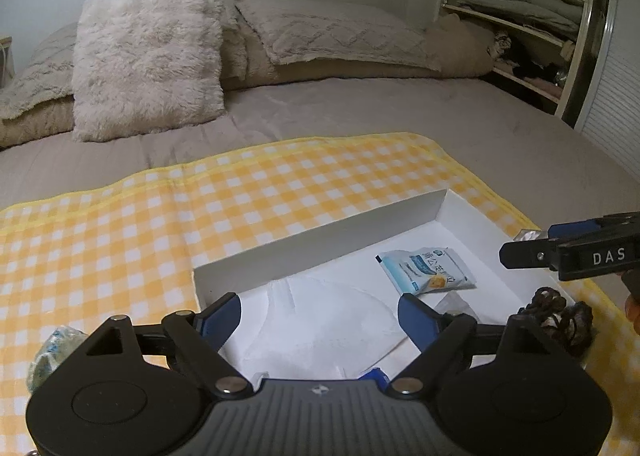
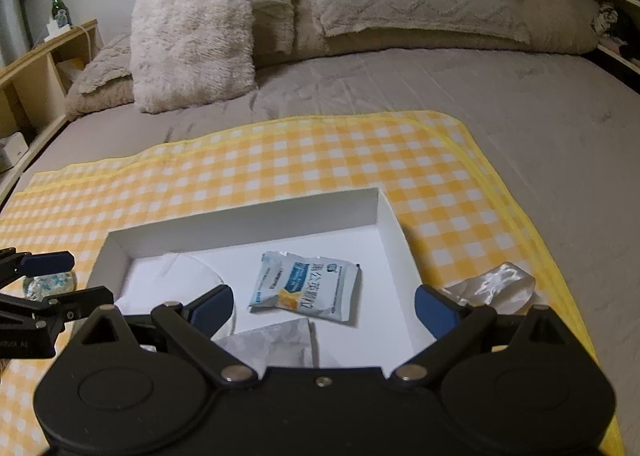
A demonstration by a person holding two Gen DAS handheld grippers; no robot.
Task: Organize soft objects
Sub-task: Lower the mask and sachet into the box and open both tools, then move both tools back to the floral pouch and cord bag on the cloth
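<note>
A shallow white box (image 1: 320, 232) lies on a yellow checked cloth (image 1: 200, 200) on the bed. Inside it are a white face mask (image 1: 332, 316) and a blue-and-white sachet (image 1: 426, 270). My left gripper (image 1: 320, 314) stands open above the mask, with nothing between its fingers. My right gripper (image 2: 324, 306) is open too, just above the box (image 2: 248, 220), with the sachet (image 2: 306, 286) and a silvery wrapper (image 2: 276, 344) lying below the gap. A dark scrunchie (image 1: 560, 320) lies by the box's right side. A crumpled blue-and-white item (image 2: 52, 282) sits left of the box.
A clear crumpled plastic piece (image 2: 496, 286) lies on the cloth right of the box. A fluffy cushion (image 1: 148, 60) and pillows (image 1: 332, 32) fill the head of the bed. Shelves (image 1: 516, 28) hold folded bedding at right; a bottle (image 2: 60, 12) stands on a side shelf at left.
</note>
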